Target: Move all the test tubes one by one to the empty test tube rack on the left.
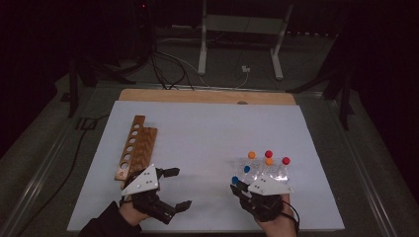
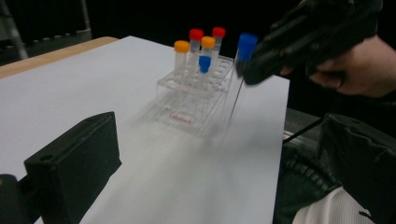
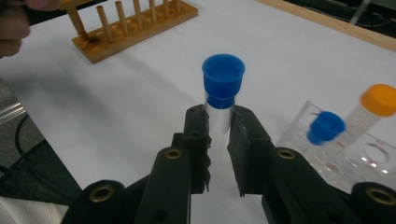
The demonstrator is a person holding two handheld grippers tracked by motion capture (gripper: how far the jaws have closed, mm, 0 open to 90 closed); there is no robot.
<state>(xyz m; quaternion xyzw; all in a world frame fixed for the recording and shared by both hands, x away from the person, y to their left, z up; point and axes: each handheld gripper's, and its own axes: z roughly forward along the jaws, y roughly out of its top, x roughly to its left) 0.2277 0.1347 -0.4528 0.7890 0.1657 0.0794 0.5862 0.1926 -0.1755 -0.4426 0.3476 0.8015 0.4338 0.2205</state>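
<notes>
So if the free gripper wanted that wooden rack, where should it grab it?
Probably across the narrow width of the wooden rack, coming from above near the end closest to the left gripper. It lies long and slim on the table, and its pegs and holes leave the side edges as the plainest grip.

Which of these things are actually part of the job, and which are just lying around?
In use: blue-capped tube in the right tongs; clear rack with capped tubes; wooden rack; left tongs, open.
Lying about: cables, metal stand behind.
</notes>
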